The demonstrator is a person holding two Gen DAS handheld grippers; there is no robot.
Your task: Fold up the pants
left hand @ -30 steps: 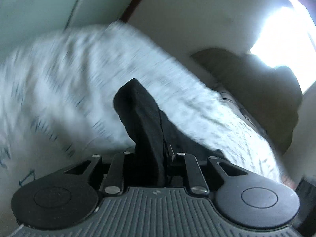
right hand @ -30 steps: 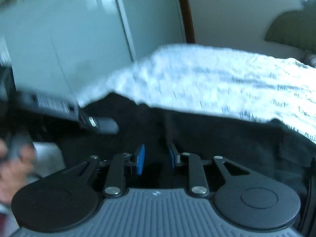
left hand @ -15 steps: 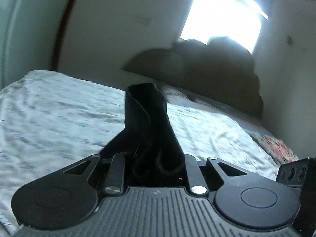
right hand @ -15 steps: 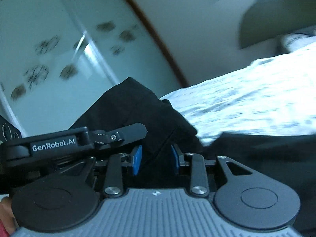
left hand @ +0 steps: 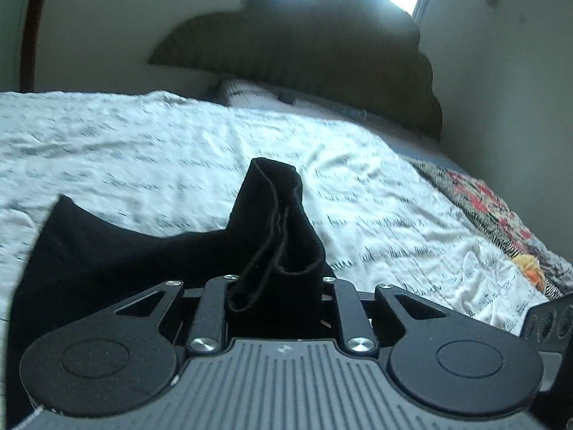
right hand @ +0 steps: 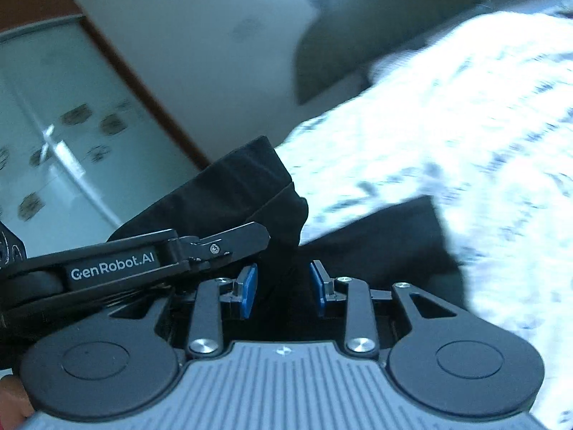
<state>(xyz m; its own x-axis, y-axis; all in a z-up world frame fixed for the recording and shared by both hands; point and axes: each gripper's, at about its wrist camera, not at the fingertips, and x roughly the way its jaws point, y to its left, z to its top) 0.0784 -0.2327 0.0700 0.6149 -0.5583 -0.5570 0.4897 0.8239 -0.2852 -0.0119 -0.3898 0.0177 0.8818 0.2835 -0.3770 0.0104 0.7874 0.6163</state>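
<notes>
The black pants (left hand: 275,229) are lifted above a bed with a white printed sheet (left hand: 150,157). My left gripper (left hand: 275,297) is shut on a bunched hem of the pants, which sticks up between its fingers; more black cloth hangs to the left. My right gripper (right hand: 283,286) is shut on the black pants (right hand: 232,190), its blue pads (right hand: 247,286) pressing a fold of cloth. The left gripper's body, marked GenRobot.AI (right hand: 114,265), lies close at the right gripper's left side.
A dark cushioned headboard (left hand: 322,53) and pillows stand at the bed's far end under a bright window. A floral blanket (left hand: 501,215) lies at the bed's right edge. A glass wardrobe door (right hand: 53,136) with a brown frame is at the left.
Both grippers have risen and swung toward the head of the bed, carrying the pants up. The two grippers have come close together. Both grips are unchanged.
</notes>
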